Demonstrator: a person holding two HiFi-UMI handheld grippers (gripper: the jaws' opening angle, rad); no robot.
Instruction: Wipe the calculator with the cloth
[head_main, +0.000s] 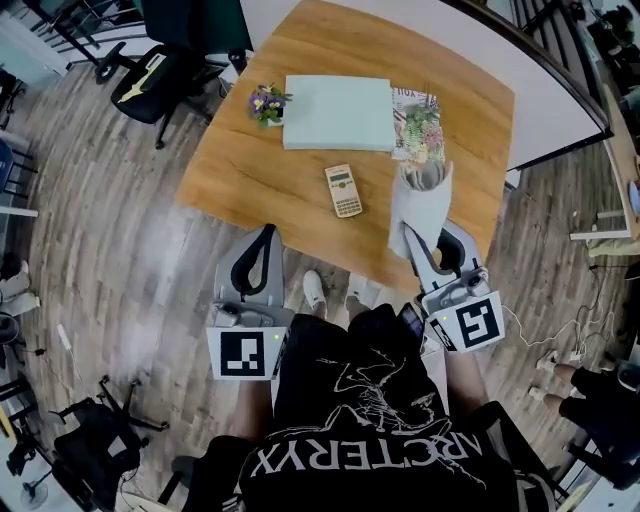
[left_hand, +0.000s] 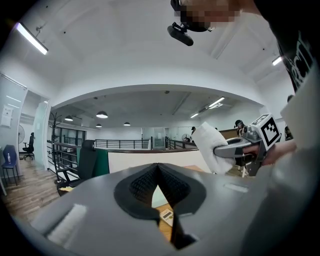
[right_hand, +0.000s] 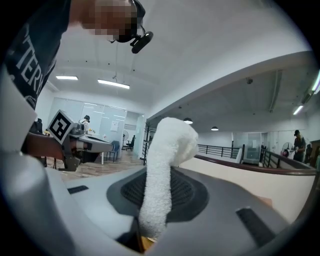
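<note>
Left gripper: we see its jaws pressed together, empty, just short of the table.
Right gripper: pinching the cloth (white, sticking out past the tips).
Calculator: flat on the table.

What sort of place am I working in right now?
Most likely an open-plan office: a wooden table holding a calculator, a black office chair on wood-look flooring, and strip ceiling lights with railings beyond.
</note>
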